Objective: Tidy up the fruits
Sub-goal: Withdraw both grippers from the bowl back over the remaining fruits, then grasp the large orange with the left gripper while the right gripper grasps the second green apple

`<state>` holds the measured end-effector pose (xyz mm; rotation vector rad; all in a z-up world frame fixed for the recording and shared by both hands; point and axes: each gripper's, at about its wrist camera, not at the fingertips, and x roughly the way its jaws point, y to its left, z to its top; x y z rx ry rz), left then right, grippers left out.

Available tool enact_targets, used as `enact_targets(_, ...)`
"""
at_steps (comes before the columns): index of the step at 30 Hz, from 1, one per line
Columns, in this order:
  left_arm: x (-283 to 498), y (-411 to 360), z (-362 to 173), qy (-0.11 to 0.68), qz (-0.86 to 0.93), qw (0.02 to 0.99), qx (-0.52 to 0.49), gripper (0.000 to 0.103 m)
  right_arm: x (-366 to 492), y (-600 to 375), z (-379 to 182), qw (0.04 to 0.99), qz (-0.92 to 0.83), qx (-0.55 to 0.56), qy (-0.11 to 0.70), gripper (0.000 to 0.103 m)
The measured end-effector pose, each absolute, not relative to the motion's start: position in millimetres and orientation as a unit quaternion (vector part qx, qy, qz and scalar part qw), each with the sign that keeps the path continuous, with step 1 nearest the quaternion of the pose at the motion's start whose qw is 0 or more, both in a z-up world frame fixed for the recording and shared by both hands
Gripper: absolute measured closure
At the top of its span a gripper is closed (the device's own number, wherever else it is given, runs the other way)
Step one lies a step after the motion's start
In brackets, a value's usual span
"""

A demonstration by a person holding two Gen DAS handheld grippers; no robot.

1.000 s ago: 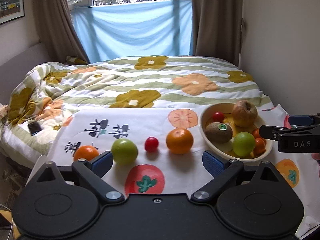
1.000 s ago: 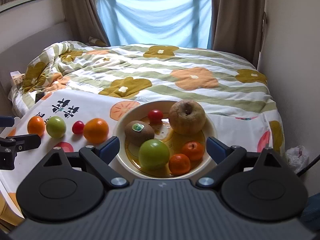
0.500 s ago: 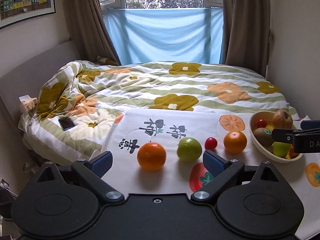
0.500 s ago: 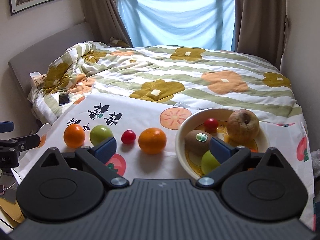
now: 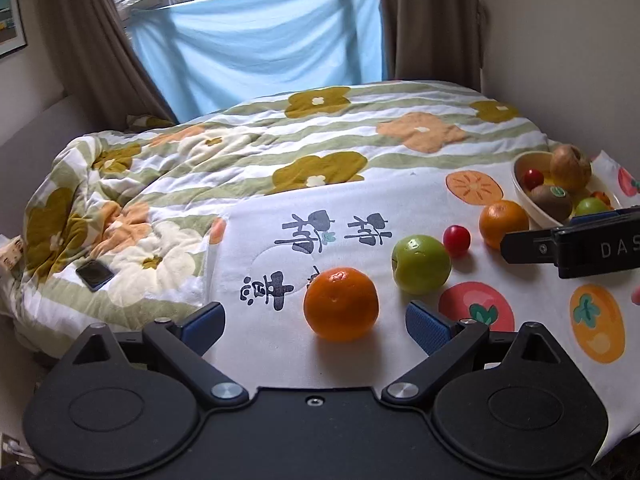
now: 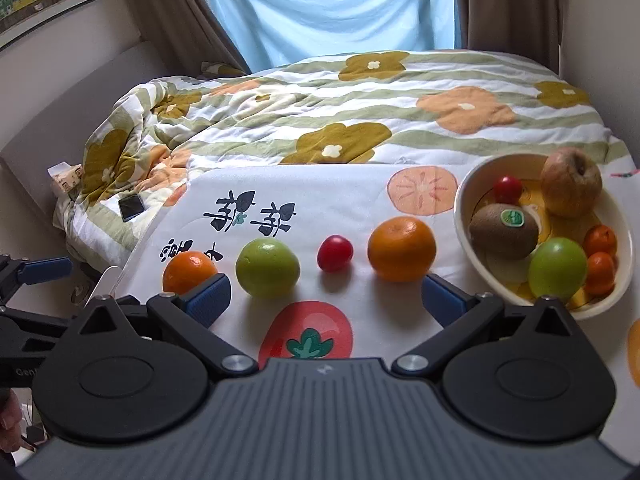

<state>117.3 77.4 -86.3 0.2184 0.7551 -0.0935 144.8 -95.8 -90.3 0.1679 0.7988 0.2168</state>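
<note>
Left gripper (image 5: 314, 326): jaws apart, empty; orange (image 5: 341, 303) directly ahead between its fingers. Right gripper (image 6: 324, 298): jaws apart, empty; cherry tomato (image 6: 335, 253) ahead, bowl (image 6: 464, 216) to its right.

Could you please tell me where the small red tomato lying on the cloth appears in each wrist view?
Left wrist view: the small red tomato lies right of centre, between the green apple and the far orange.
Right wrist view: it lies at the centre, just above the open right claw.
Shared landmark: the bowl at the row's right end.
</note>
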Motion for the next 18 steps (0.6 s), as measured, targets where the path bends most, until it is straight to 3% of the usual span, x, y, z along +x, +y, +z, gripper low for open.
enact_targets(7,149.2,85.9,-119.0,0.38,-0.117,0.905,0.153,0.009,159.0,-71.0,-109.6,0.905,0.077,0.131,0.396,0.0)
enact_targets(16,172.0,88.6,-143.4,0.393,-0.181,0.888,0.155,0.023,178.0,-59.2,-132.6,0.896,0.056,0.174,0.404,0.0)
enact_targets(18,173.7,85.5,-144.4,0.394,-0.191,0.886,0.15,0.03,180.2,-57.4,-135.1,0.896,0.054,0.175,0.404,0.0)
